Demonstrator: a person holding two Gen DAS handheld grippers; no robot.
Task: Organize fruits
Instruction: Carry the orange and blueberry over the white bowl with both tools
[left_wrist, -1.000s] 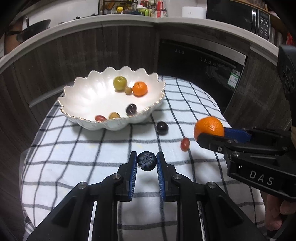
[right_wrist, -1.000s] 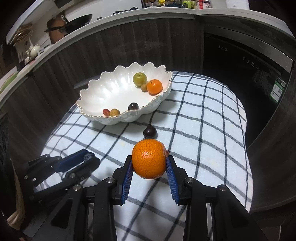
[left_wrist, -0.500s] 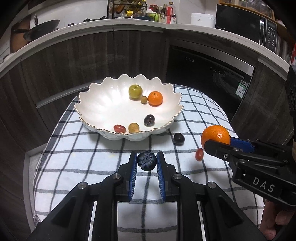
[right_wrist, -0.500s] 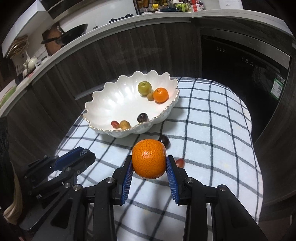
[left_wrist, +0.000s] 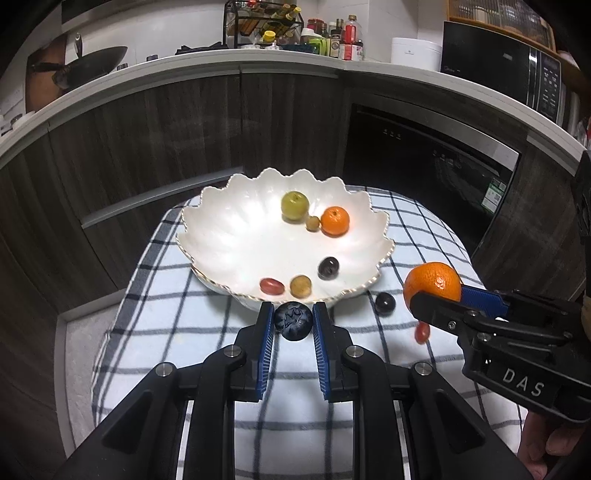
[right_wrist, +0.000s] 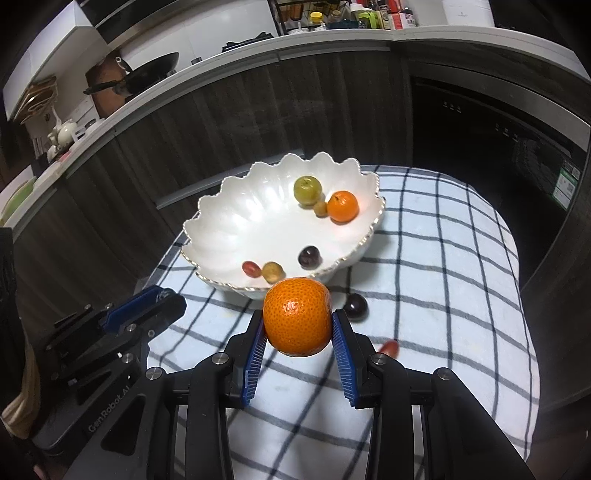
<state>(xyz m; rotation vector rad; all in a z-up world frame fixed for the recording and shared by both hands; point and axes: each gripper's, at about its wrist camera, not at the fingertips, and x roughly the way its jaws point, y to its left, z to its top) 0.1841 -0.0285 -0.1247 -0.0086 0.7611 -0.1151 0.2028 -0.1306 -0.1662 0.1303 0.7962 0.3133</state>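
Compared with 1 second earlier, the left gripper (left_wrist: 293, 320), clamped on a dark blue marbled ball (left_wrist: 293, 319), and the right gripper (right_wrist: 297, 322), squeezing a round orange mandarin (right_wrist: 297, 316), had both neared the scalloped white ceramic bowl (left_wrist: 221, 236) on the checked cloth (left_wrist: 417, 229).

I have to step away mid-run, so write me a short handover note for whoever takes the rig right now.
Left gripper: shut on a dark blueberry, near the bowl's front rim.
Right gripper: shut on a large orange, held above the checked cloth.
White scalloped bowl: holds six fruits already, among them a green fruit and a small orange.
Left: drop both held fruits in the bowl, then collect the dark grape and red grape lying on the cloth.
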